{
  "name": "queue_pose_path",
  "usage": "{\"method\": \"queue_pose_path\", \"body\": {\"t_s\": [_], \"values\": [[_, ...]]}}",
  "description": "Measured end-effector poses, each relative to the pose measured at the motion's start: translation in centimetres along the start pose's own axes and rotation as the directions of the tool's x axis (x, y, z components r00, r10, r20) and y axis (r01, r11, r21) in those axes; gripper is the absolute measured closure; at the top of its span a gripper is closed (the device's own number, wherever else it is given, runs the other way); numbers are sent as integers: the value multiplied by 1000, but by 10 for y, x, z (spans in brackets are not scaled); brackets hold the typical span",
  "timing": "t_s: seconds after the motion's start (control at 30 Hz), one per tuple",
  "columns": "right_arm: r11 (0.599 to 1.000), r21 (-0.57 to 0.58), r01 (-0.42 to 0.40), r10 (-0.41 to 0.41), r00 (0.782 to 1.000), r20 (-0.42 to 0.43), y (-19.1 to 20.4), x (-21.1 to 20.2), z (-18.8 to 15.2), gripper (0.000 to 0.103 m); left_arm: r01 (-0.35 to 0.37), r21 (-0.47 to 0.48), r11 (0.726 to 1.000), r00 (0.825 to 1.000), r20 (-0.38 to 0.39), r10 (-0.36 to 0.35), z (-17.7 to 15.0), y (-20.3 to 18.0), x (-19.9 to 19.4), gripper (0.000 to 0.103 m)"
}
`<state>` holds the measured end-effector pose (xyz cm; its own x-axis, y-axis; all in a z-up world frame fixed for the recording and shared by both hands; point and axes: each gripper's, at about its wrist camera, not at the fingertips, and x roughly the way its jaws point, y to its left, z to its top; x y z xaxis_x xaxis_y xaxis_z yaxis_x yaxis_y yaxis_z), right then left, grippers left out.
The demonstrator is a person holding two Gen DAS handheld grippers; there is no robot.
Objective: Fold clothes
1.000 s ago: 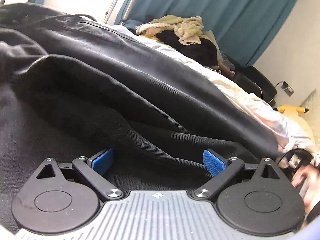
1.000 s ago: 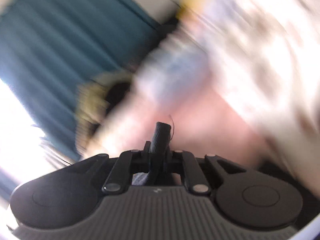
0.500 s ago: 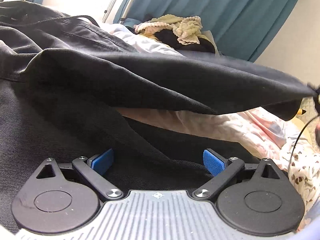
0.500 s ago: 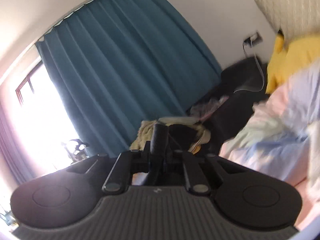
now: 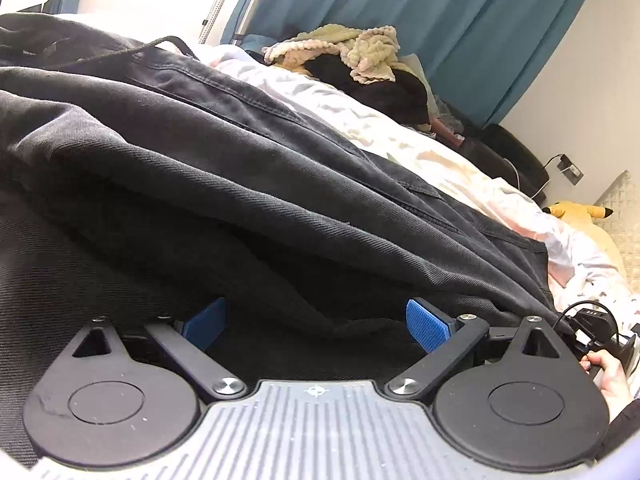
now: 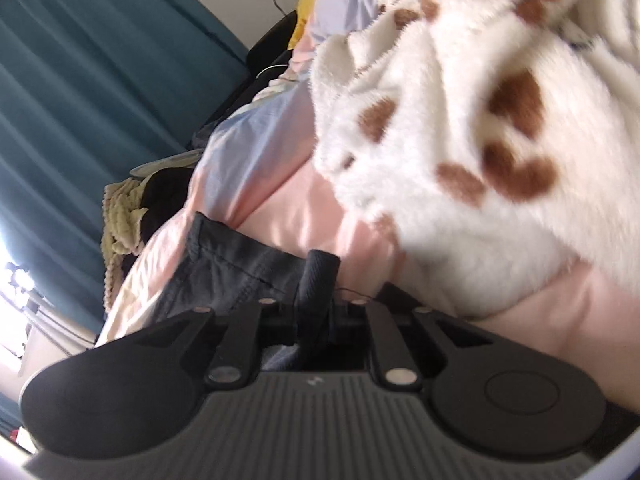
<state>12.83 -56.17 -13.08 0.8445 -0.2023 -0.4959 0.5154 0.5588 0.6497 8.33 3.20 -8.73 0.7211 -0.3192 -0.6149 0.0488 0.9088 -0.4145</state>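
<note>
Black trousers lay draped over the wide-open left gripper. Right gripper pinched their hem, low on pink bedding; spotted fleece blanket just ahead.

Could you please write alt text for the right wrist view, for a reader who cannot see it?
The right tool is shut on a fold of the black garment, which lies on pink bedding. A white fleece with brown spots fills the upper right, and a teal curtain hangs at the left.
</note>
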Motion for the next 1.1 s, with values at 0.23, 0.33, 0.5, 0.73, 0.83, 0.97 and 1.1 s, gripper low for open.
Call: {"method": "queue_pose_path", "body": {"t_s": [0.23, 0.33, 0.5, 0.73, 0.83, 0.97, 1.1], "values": [[993, -104, -51, 51, 999, -4, 9, -38, -6, 43, -16, 42, 999, 1000, 12, 16, -1, -6, 2, 6], [987, -135, -86, 84, 996, -21, 10, -74, -3, 43, -49, 86, 995, 998, 34, 46, -4, -11, -3, 6], [968, -196, -154, 149, 988, -44, 14, -131, -1, 41, -60, 128, 990, 995, 91, 48, -3, -10, -48, 6], [918, -304, -254, 234, 967, -101, 15, -227, 3, 41, -7, 99, 995, 982, 188, -12, 9, 10, -157, 6], [917, -289, -276, 258, 961, -102, -2, -253, 8, 41, -1, 81, 997, 973, 230, -18, 15, 35, -205, 6], [932, -230, -281, 258, 958, -126, -30, -274, 4, 40, -12, -5, 1000, 965, 260, 13, 29, 88, -265, 6], [944, -168, -283, 258, 954, -154, -59, -284, 4, 26, -80, -176, 981, 956, 265, 126, 34, 166, -311, 3]]}}
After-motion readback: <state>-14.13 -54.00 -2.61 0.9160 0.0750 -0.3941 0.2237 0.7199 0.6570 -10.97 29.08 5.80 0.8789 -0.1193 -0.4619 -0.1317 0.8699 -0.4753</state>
